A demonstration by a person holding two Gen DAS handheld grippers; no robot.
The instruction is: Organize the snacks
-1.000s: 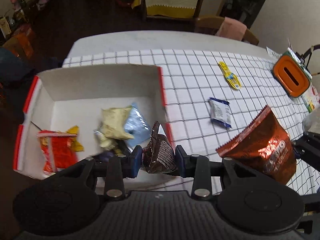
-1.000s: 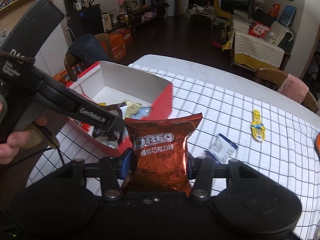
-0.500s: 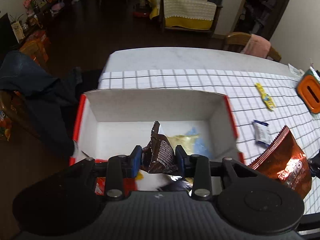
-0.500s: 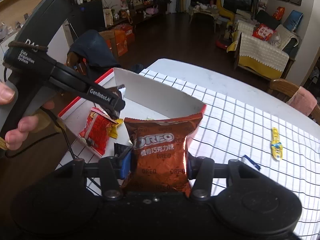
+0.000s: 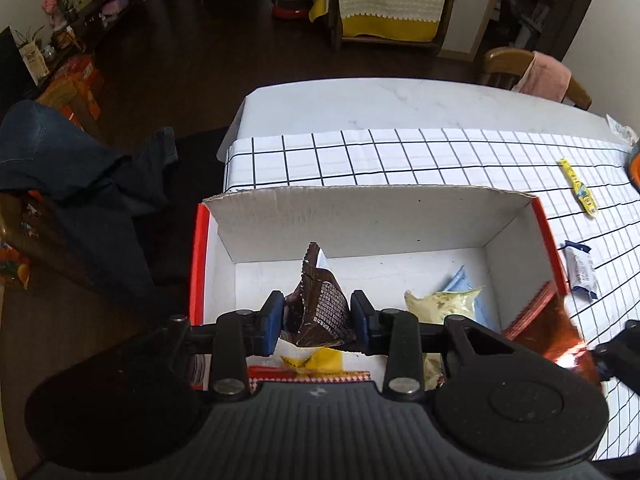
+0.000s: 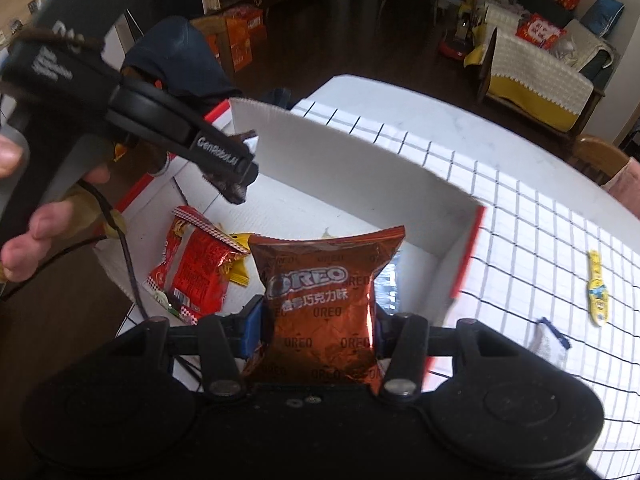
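here the left tool (image 5: 318, 322) was clamped on a crumpled brown pack (image 5: 320, 304), which stood up between its blue pads (image 5: 272, 316) and hung over the open box (image 5: 360, 224). the pack's fine white print was too small to read. seen from the right wrist, that tool (image 6: 236, 184) reached in over the box's left side, with "genrobot.ai" in white on its arm and the pack's dark edge showing at its tip.

the right tool (image 6: 320, 330) was clamped on a red-brown oreo bag (image 6: 324, 304), held upright between the fingers and over the near part of the box (image 6: 360, 160). the bag read "oreo" in large letters, chinese characters beneath, and "oreo" again in faint repeats across the foil. from the left wrist the same bag (image 5: 548, 324) showed at the box's right wall.

inside the box lay a red pack (image 6: 192, 268) with a checked edge at the near left, a yellow wrapper (image 6: 236, 270) touching it, a pale yellow pack (image 5: 440, 304) and a light blue one (image 5: 460, 280) at the right.

outside, on the checked surface (image 5: 400, 156), lay a slim yellow sachet (image 5: 578, 192) and, nearer the box, a white sachet with blue ends (image 5: 580, 270); their print could not be read.
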